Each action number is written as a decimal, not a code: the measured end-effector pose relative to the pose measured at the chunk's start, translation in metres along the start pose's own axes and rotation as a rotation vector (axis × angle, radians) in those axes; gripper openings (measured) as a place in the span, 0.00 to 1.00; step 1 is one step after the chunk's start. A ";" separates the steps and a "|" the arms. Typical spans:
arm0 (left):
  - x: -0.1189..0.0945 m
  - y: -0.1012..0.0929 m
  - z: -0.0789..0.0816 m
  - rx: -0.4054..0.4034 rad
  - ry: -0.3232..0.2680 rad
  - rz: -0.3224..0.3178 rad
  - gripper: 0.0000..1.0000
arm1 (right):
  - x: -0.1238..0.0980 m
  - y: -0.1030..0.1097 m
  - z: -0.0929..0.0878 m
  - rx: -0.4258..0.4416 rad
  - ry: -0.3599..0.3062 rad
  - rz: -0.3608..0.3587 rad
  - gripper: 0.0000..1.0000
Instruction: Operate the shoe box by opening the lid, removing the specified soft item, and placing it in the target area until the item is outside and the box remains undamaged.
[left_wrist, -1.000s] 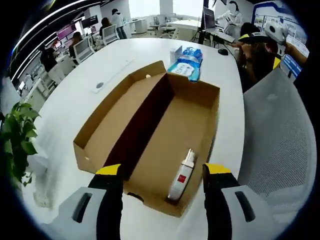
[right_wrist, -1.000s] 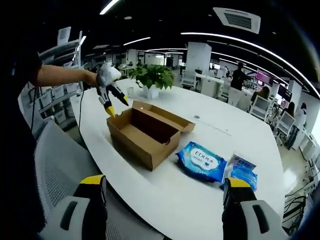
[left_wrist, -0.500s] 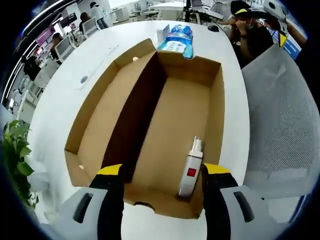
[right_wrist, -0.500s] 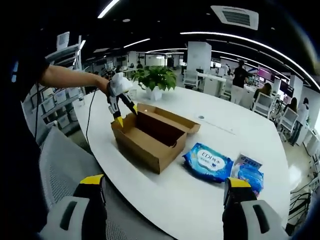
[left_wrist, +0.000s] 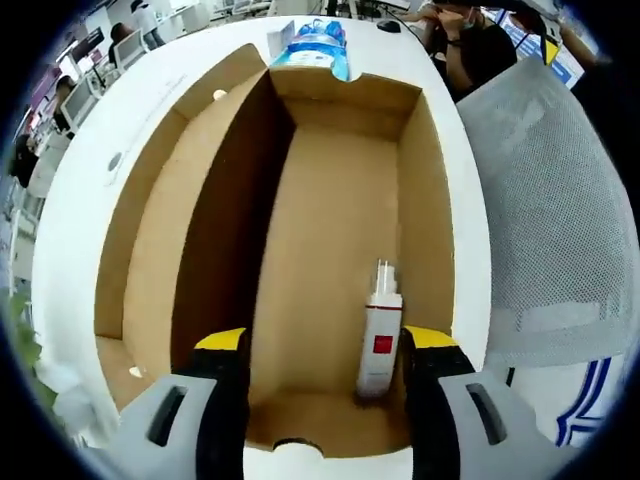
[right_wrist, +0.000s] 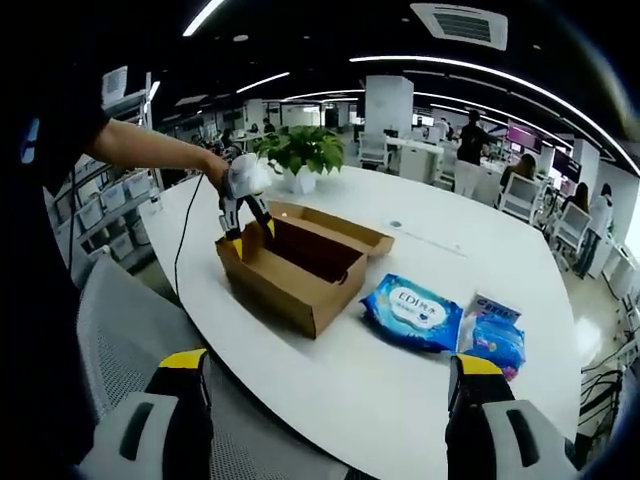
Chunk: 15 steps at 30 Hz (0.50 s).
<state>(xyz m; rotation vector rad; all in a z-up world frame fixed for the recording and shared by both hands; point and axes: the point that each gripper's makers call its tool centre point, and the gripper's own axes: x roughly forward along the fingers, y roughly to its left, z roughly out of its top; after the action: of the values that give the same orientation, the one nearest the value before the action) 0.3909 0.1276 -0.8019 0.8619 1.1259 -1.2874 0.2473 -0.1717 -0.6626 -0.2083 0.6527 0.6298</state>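
Observation:
An open brown cardboard shoe box (left_wrist: 330, 200) lies below my left gripper (left_wrist: 325, 342), its lid (left_wrist: 140, 220) folded out flat to the left. Inside, near the right wall, lies a white bottle with a red label (left_wrist: 380, 335), close to my right-hand jaw. My left jaws stand wide apart over the box's near end, holding nothing. In the right gripper view the box (right_wrist: 295, 270) sits on a white table (right_wrist: 400, 400), with the left gripper (right_wrist: 245, 215) dipping into its far end in a person's hand. My right gripper (right_wrist: 328, 372) hangs open, well short of the box.
A blue wipes pack (right_wrist: 412, 310) and a smaller blue pack (right_wrist: 495, 340) lie on the table right of the box; the wipes pack (left_wrist: 320, 45) lies beyond the box's far end. A potted plant (right_wrist: 305, 150) stands behind. A mesh chair (left_wrist: 540, 200) adjoins the table edge.
My left gripper has dropped closer to the box's near end, so the inside looks larger. The bottle has stayed put. My right gripper has barely moved.

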 end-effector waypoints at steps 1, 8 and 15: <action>0.003 0.000 -0.001 0.003 0.006 -0.010 0.62 | -0.001 -0.001 -0.001 0.003 0.001 -0.003 0.99; 0.014 -0.004 -0.005 0.029 0.050 -0.071 0.58 | 0.001 -0.005 -0.009 0.004 0.037 -0.022 0.99; 0.021 -0.011 -0.005 0.055 0.069 -0.131 0.57 | 0.003 -0.005 -0.011 0.007 0.054 -0.025 0.99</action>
<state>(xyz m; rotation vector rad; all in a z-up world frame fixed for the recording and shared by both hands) 0.3777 0.1247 -0.8225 0.8910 1.2233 -1.4109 0.2466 -0.1786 -0.6734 -0.2271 0.7033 0.5991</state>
